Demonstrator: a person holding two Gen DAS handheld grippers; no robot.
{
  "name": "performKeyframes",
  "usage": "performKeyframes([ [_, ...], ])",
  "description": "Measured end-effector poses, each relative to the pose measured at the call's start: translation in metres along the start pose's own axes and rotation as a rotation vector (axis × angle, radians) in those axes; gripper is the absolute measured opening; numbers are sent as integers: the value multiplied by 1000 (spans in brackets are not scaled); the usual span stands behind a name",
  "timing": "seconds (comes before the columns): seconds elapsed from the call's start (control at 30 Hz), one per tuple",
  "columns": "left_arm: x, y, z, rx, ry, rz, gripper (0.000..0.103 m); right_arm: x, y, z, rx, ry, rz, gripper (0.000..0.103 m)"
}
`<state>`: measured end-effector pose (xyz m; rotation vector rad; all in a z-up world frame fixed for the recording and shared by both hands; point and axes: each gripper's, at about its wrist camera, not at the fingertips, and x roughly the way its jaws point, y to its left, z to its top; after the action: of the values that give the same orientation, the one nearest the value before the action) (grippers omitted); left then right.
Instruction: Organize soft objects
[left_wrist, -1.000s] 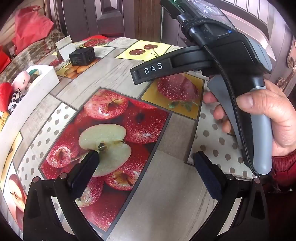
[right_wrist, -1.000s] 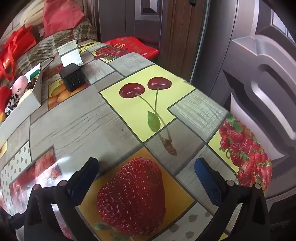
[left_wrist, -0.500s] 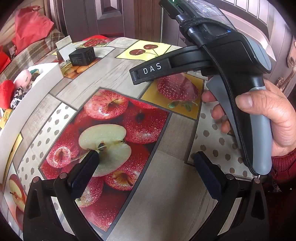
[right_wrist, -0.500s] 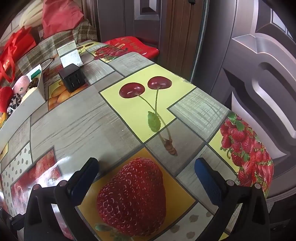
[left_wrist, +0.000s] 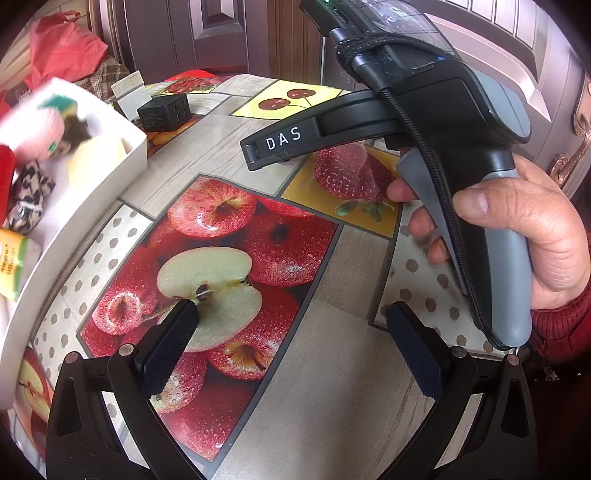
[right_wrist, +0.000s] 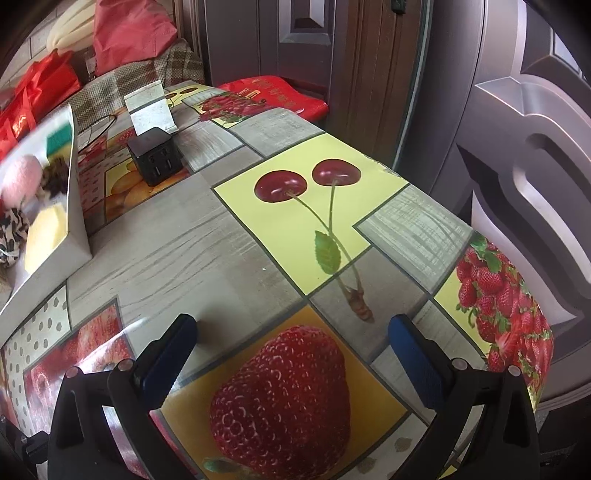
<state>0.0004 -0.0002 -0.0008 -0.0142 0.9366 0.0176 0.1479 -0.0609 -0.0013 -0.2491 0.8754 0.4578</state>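
Left wrist view: the left gripper (left_wrist: 291, 354) hangs over the table (left_wrist: 332, 406) with its fingers (left_wrist: 168, 347) spread wide and nothing between them, above a printed panel of red apples and a halved apple. Ahead and to the right, the person's right hand (left_wrist: 524, 236) grips the handle of the right gripper (left_wrist: 280, 142), whose black arm marked DAS points left across the view; its fingertips do not show from this side. At the left edge sits a white box (left_wrist: 110, 173) holding the soft objects: a pink plush (left_wrist: 33, 133), blurred here, a leopard-print fabric piece (left_wrist: 27, 195), a pale yellow piece (left_wrist: 96, 162) and something red at the very edge. A yellow packet (left_wrist: 11, 266) lies further toward the near end of the box. Beyond the box a black cube charger (left_wrist: 164, 110) stands on the table, just in front of a small white card stand (left_wrist: 129, 94). In the right wrist view the right gripper (right_wrist: 291, 363) has its fingers (right_wrist: 413, 365) spread apart and empty over a printed strawberry, near the table's edge, with a dark panelled door (right_wrist: 517, 147) close behind. The white box (right_wrist: 75, 236) lies well apart to the left, the charger (right_wrist: 155, 160) behind it.
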Motion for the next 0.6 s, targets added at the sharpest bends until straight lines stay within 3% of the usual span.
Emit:
performKeyframes([
  [0.6,-1,0,0,0,0,0,102,5,4,4,2,-12,10,103],
])
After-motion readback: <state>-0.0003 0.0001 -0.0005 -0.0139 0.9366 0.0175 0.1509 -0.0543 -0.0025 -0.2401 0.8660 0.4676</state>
